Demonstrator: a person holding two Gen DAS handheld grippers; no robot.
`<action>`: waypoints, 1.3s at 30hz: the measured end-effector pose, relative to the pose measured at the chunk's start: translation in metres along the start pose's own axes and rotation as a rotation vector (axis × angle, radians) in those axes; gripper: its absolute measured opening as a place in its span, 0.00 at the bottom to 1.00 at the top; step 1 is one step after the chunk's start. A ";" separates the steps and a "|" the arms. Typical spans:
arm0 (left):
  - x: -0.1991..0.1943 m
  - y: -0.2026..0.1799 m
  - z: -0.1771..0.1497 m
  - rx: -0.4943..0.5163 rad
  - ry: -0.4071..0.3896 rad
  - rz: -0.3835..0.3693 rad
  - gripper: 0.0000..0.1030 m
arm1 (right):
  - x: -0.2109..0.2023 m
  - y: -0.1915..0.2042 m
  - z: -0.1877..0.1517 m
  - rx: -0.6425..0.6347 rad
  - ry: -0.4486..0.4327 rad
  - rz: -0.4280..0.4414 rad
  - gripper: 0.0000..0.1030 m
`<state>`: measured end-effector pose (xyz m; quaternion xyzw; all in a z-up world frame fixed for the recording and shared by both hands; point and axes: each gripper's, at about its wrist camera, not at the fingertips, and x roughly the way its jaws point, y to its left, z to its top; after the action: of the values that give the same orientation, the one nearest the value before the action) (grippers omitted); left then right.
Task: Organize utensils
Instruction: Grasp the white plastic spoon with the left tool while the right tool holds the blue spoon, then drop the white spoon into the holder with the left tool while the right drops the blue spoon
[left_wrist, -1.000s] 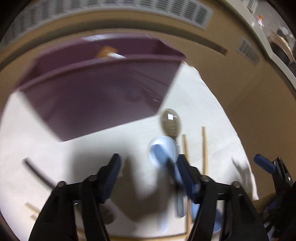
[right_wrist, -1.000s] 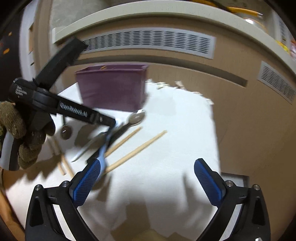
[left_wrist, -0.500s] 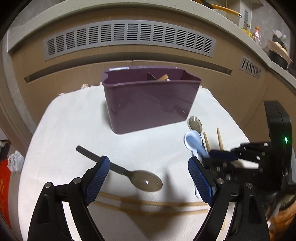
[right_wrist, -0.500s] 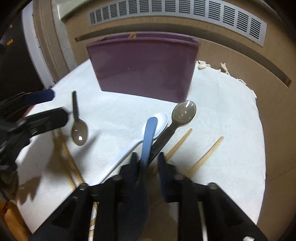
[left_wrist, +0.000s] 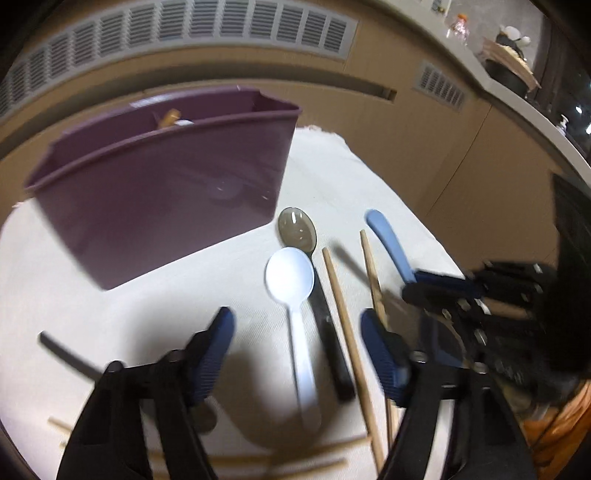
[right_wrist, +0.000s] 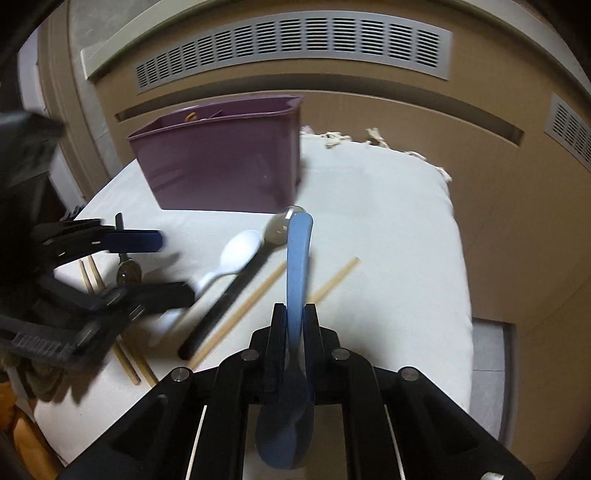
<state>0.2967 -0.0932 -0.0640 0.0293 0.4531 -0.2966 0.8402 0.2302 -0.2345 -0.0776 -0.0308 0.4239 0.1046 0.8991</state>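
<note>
A: While the left claw (left_wrist: 295, 332) hangs over the cloth, what does its view give you?

B: Its jaws are closing with nothing pressed between them. The white spoon (left_wrist: 295, 299) lies just under the gap, bowl toward the purple caddy (left_wrist: 162, 181). Beside it lies a dark-handled spoon (left_wrist: 314, 280), then two chopsticks (left_wrist: 343, 325). More chopsticks lie across the near edge of the bench. At right, the right claw (left_wrist: 436, 284) is clamped on the blue spoon (left_wrist: 388, 243).

A: How would that white spoon handle?

B: My guess is light, stiff plastic, rather slick. I'd take it mid-handle, across the narrow width, where the pads can bite. The bowl is too round to pinch well.

A: And the right view?

B: The right claw (right_wrist: 295, 325) is fully closed on the blue spoon (right_wrist: 299, 266), gripping the handle near the bowl. The bowl sits behind the jaws and the handle sticks forward toward the caddy (right_wrist: 221, 170). It seems lifted off the cloth.

A: Is the grip safe?

B: Probably, since the spoon looks light. With that long handle ahead, it could pivot if bumped on the caddy rim. The left claw (right_wrist: 147, 266) is blurred at left, above a small spoon (right_wrist: 129, 271).
</note>
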 end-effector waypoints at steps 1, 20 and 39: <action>0.005 0.000 0.005 -0.005 0.008 -0.003 0.64 | -0.001 -0.003 -0.003 0.003 -0.005 0.000 0.08; 0.038 -0.004 0.025 -0.003 0.050 0.092 0.32 | 0.001 -0.018 -0.016 0.053 -0.023 0.076 0.08; -0.148 -0.008 -0.055 -0.038 -0.348 0.159 0.10 | -0.063 0.032 -0.008 -0.021 -0.094 0.154 0.08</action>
<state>0.1899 -0.0119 0.0207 -0.0028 0.3026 -0.2213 0.9271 0.1777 -0.2146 -0.0331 -0.0026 0.3812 0.1789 0.9070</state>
